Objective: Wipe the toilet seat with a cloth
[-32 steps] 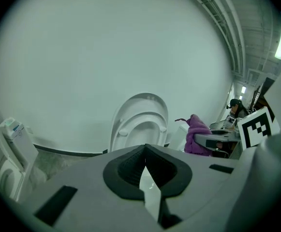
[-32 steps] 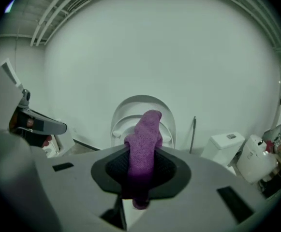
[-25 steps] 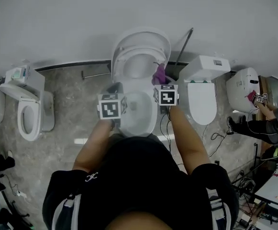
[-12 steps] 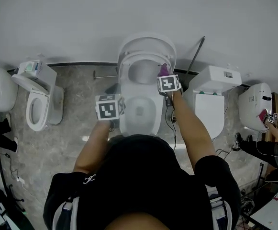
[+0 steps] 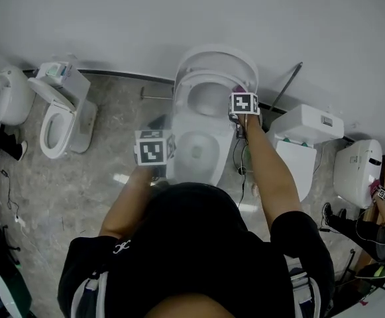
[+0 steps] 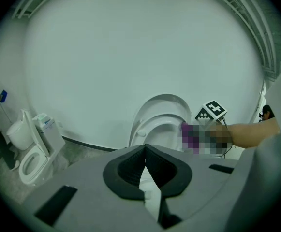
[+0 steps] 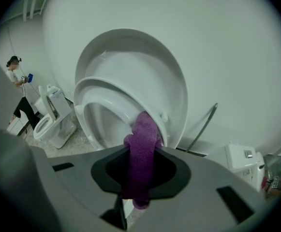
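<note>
Right gripper (image 7: 140,175): my jaws are pinching the purple cloth (image 7: 141,144), which bunches between the pads and sticks out ahead.
Cloth position: its far end lies on the right rim of the raised toilet seat (image 7: 112,96), straight ahead of my right jaws.
Lid (image 7: 147,57): upright against the wall, just behind the seat.
Left gripper (image 6: 145,172): jaws pressed together with nothing between them. It sits off the left side of the bowl (image 5: 195,148), well apart from the cloth.
Right of my right gripper: thin rod (image 7: 203,124) leaning on the wall, with a second white toilet (image 7: 239,158) past it.
</note>
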A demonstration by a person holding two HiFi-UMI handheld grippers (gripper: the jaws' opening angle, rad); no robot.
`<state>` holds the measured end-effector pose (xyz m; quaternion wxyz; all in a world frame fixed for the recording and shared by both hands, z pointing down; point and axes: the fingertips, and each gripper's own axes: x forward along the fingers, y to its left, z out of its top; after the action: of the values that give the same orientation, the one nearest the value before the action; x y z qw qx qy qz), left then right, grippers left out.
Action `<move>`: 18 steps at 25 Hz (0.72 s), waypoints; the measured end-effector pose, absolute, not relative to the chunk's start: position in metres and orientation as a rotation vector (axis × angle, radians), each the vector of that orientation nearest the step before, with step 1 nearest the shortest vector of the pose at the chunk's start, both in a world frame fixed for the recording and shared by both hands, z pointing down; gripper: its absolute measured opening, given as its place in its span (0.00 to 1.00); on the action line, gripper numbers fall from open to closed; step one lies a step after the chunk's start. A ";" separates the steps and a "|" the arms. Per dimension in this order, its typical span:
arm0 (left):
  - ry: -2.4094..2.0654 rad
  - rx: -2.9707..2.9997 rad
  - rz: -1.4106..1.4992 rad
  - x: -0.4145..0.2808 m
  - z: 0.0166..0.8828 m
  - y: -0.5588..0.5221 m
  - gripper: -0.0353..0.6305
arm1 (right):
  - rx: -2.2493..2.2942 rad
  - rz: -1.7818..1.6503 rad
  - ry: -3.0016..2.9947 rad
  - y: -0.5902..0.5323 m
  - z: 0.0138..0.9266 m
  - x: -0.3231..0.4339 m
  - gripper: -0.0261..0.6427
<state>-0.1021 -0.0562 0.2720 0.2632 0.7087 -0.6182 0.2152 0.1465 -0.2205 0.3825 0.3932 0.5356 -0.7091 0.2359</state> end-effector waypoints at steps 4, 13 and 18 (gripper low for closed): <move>-1.681 1.899 0.588 -0.108 0.275 -0.054 0.06 | 1.415 0.527 -1.813 -0.234 0.371 0.145 0.16; -1.693 1.864 0.593 -0.124 0.282 -0.052 0.06 | 1.449 0.224 -1.881 -0.251 0.344 0.114 0.16; -1.715 1.833 0.575 -0.142 0.281 -0.052 0.06 | 1.405 0.153 -1.909 -0.259 0.340 0.085 0.16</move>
<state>-0.1415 -0.0521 0.2807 0.2795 0.6833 -0.6395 0.2145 0.0849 -0.2587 0.3404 0.3737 0.5485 -0.7456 0.0598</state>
